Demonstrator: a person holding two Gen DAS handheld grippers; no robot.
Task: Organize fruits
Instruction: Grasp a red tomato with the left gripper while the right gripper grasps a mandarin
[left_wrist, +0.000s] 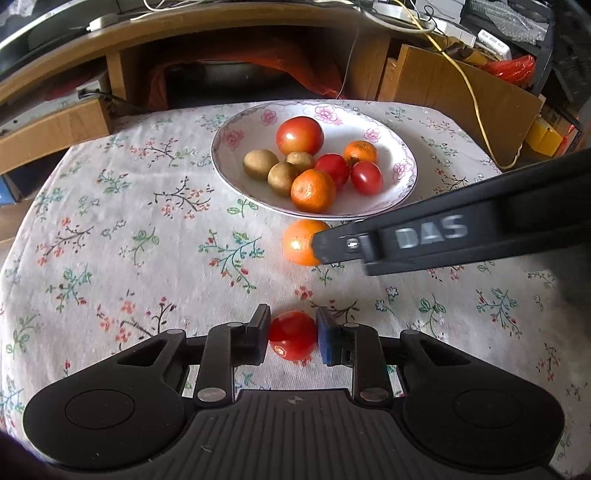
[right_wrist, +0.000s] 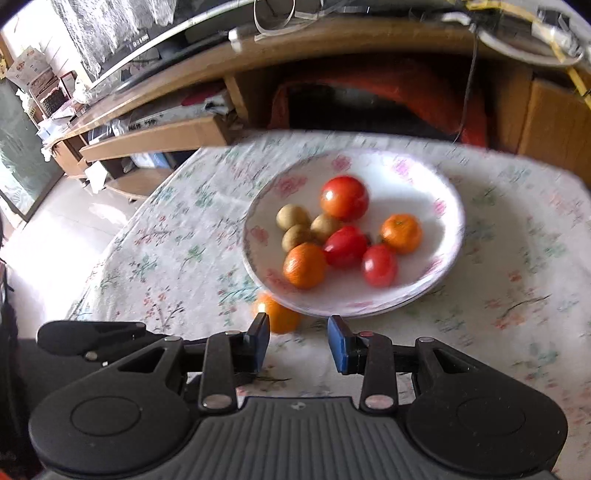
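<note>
Left gripper (left_wrist: 292, 338) pinches small tomato (left_wrist: 291, 334) near bowl (left_wrist: 404, 147); lift level, release low inside. Right gripper (right_wrist: 298, 341) spread, beside tangerine (right_wrist: 279, 314).

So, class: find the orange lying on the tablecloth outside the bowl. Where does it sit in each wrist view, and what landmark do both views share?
Left wrist view: the loose orange lies centre frame, just below the bowl's near rim, partly covered by the right gripper.
Right wrist view: the orange sits lower centre, tucked by the bowl's near-left rim, beside the gripper's left finger.
Shared landmark: the flowered bowl of fruit.
</note>
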